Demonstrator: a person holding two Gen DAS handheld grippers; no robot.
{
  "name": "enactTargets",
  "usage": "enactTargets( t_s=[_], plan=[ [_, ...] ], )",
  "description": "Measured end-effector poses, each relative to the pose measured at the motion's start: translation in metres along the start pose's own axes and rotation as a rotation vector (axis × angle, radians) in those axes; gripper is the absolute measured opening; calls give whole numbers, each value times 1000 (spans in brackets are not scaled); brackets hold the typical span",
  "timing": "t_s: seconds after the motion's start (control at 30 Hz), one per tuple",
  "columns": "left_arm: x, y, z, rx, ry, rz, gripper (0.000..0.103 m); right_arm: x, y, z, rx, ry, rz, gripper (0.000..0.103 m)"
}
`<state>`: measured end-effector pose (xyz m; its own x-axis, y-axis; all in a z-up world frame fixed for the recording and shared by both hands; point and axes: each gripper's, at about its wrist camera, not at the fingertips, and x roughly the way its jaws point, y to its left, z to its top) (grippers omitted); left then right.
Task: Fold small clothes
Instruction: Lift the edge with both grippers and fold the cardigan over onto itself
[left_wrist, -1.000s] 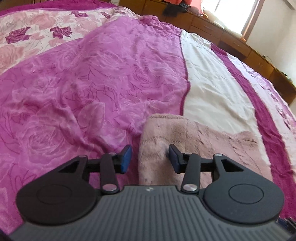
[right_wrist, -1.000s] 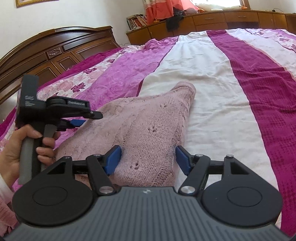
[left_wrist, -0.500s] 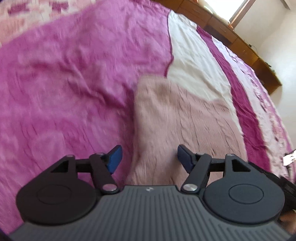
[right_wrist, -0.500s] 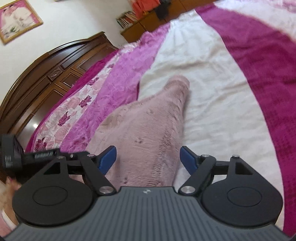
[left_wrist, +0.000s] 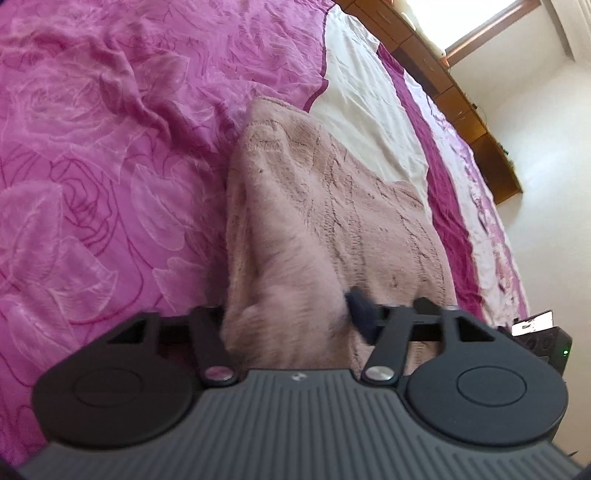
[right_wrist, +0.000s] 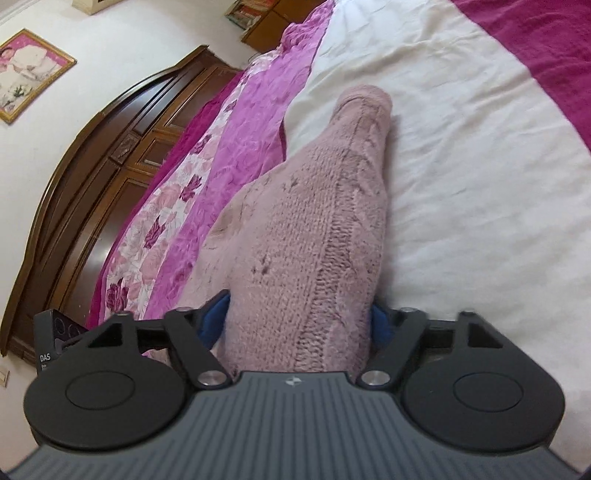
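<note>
On my left wrist view, the left tool (left_wrist: 286, 315) has its jaws spread wide with a raised, bunched fold of the pink knitted garment (left_wrist: 332, 206) filling the gap between them; the left finger is hidden behind the wool and only the dark blue pad of the right finger (left_wrist: 360, 308) shows against the fabric, a bit blurred, so I cannot tell whether the jaws are actually gripping. The garment lies on the bed, stretching away from the tool across the edge where the magenta rose-patterned cover (left_wrist: 92, 155) meets the white stripe of the bedspread (left_wrist: 362, 99). A wooden cabinet run (left_wrist: 461, 99) lines the far wall under a bright window. On my right wrist view, the right tool (right_wrist: 301, 319) is likewise spread wide around the near end of the same knit (right_wrist: 317, 221), with the blue pads (right_wrist: 216, 319) touching its two sides; I cannot tell whether they press it firmly. The knit narrows toward a rounded end lying on the white stripe (right_wrist: 461, 155), with the magenta cover beside it on the left. A dark wooden headboard (right_wrist: 92, 177) curves along the left edge, a framed picture (right_wrist: 29, 74) hangs on the wall above it, and part of the other tool's body shows at lower left.
</note>
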<state>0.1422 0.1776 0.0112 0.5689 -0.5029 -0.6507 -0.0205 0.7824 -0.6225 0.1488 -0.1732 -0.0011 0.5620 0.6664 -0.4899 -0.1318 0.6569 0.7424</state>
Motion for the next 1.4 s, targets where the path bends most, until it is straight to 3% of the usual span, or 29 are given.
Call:
enactTargets(
  t_s=[0.1, 0.2, 0.47, 0.7, 0.9, 1.1, 1.4],
  plan=[
    [-7, -1, 0, -18, -18, -13, 41, -3, 7, 5, -6, -8, 7, 56],
    [-17, -8, 1, -16, -31, -38, 39, -17, 20, 16, -22, -27, 24, 51],
    [-33, -46, -19, -13, -19, -130, 39, -77, 49, 32, -19, -66, 24, 50],
    [-44, -76, -60, 35, 18, -152, 39, -144, 39, 5, -9, -91, -7, 50],
    [-44, -86, -103, 95, 56, -115, 39, -182, 17, -43, -3, -99, -61, 51],
    [-32, -76, -121, 124, 78, -38, 40, -175, -16, -80, -2, -63, -154, 52],
    [-29, -79, -129, 192, 58, -3, 43, -167, -33, -92, -2, -62, -154, 54]
  ],
)
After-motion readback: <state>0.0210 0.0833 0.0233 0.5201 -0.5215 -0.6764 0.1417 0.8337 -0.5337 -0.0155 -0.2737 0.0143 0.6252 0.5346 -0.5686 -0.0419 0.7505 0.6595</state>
